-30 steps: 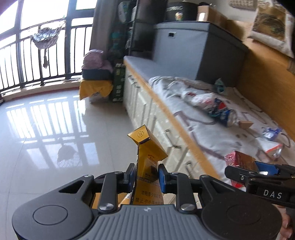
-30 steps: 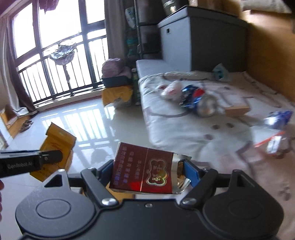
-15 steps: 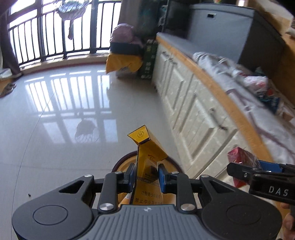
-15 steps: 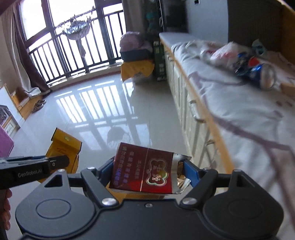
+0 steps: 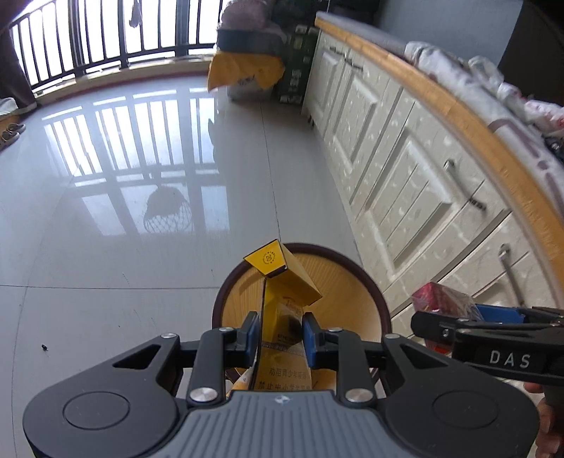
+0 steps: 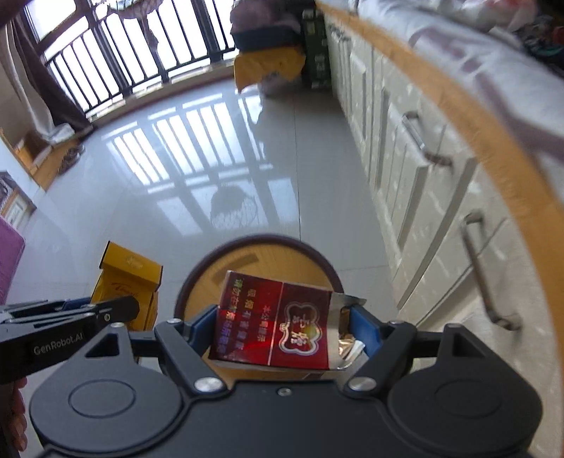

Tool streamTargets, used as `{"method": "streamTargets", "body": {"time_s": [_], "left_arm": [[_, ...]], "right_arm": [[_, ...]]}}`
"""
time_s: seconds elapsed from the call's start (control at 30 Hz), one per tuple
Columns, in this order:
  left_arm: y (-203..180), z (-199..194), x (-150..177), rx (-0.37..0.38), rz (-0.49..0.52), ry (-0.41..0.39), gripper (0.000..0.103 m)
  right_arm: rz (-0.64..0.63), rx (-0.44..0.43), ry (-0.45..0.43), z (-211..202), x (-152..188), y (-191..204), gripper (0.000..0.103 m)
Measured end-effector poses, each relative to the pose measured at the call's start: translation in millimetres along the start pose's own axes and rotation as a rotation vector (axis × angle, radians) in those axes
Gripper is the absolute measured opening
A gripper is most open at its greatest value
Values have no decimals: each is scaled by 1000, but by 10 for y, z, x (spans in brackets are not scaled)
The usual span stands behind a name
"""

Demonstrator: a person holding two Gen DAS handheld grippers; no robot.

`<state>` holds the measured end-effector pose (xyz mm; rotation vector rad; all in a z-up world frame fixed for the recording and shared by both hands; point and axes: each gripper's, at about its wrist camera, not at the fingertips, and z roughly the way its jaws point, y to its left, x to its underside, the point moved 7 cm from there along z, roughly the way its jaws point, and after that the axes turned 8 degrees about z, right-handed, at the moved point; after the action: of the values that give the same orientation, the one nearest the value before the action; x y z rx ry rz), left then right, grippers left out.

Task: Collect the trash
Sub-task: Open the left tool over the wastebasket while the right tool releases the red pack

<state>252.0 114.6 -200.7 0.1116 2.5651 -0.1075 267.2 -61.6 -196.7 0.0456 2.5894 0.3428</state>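
Left gripper (image 5: 278, 333): jaws narrow, clamped on yellow pack (image 5: 282, 282), bin (image 5: 366, 282) directly beyond them. Right gripper (image 6: 282, 329): jaws wide, gripping red pack (image 6: 275, 327) over the bin rim. Only the right view shows its torn foil (image 6: 347, 347).

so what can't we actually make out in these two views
- Bin interior and floor: both views, hidden by the yellow pack, red pack and tool bodies.
- Trash on the bench top: both views, blurred, cut off by the edge.
- Dark speck on the floor: left view, too small.
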Motion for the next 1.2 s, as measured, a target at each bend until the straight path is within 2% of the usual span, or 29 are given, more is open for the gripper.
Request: {"method": "streamTargets", "body": {"time_s": [0.23,0.53,0.87,0.9,0.97,1.0,1.03,1.2], "left_arm": [[36,403,18,13,36,57,27],[5,799,-55,42,115,92,25],[-101,1159,-298,94,106,67,27],[-104,1187,-316,99,104,73,30],[-98,1234,-335,97,98,84,47],[-87,1248,-336,86,94,86,59],[-76,1256,-334,78,92,85,64],[3,1285,-237,62,85,113,74]], "right_arm": [[-64,-33,101,365,102,105,80],[-103,-30,205,777,204,82,80],[-132,-55,260,1042,208,97,80],[-132,-59,262,1055,205,94,80],[-131,-64,266,1074,205,92,80],[-131,-67,268,1088,205,90,80],[-131,-69,270,1096,205,94,80],[-127,-106,296,1140,227,140,83]]}}
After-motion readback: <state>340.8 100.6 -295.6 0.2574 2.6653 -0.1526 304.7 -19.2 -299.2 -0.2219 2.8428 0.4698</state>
